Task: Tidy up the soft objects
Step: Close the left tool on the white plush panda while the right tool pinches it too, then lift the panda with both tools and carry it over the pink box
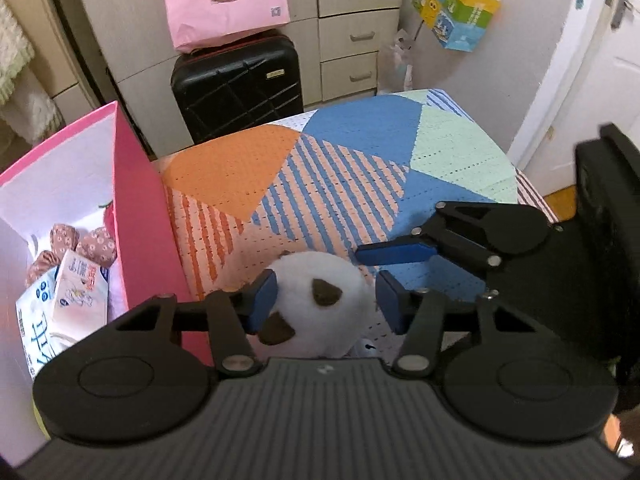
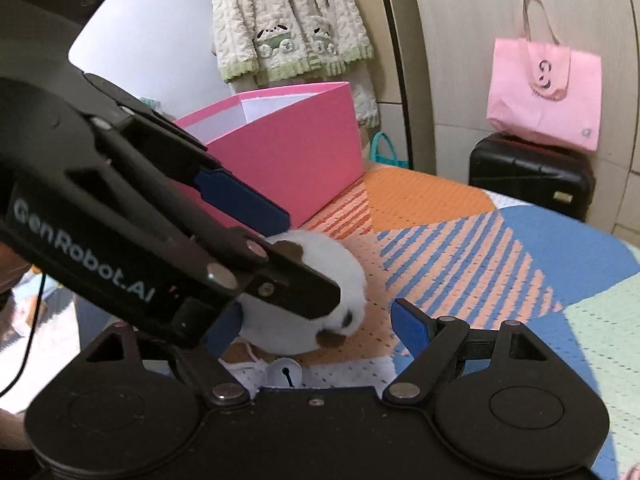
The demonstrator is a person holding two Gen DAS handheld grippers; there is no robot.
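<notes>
A round white plush toy (image 1: 316, 300) with brown patches lies on the patterned bed cover (image 1: 360, 140), just right of the pink box (image 1: 140, 220). My left gripper (image 1: 326, 296) straddles it, blue pads against both its sides. In the right wrist view the left gripper (image 2: 312, 254) comes in from the left, one finger behind the plush toy (image 2: 340, 264) and one across its front. My right gripper (image 2: 320, 312) is open close in front of the toy; its left pad is hidden behind the left gripper. One right pad (image 1: 394, 252) shows just right of the toy.
The pink box (image 2: 288, 148) holds tissue packs (image 1: 80, 288) and floral cloth pieces (image 1: 96, 240). A small white item (image 2: 284, 374) lies under the toy's near edge. A black suitcase (image 1: 236, 92) with a pink bag (image 1: 224, 4) stands past the bed, a door (image 1: 600, 80) at right.
</notes>
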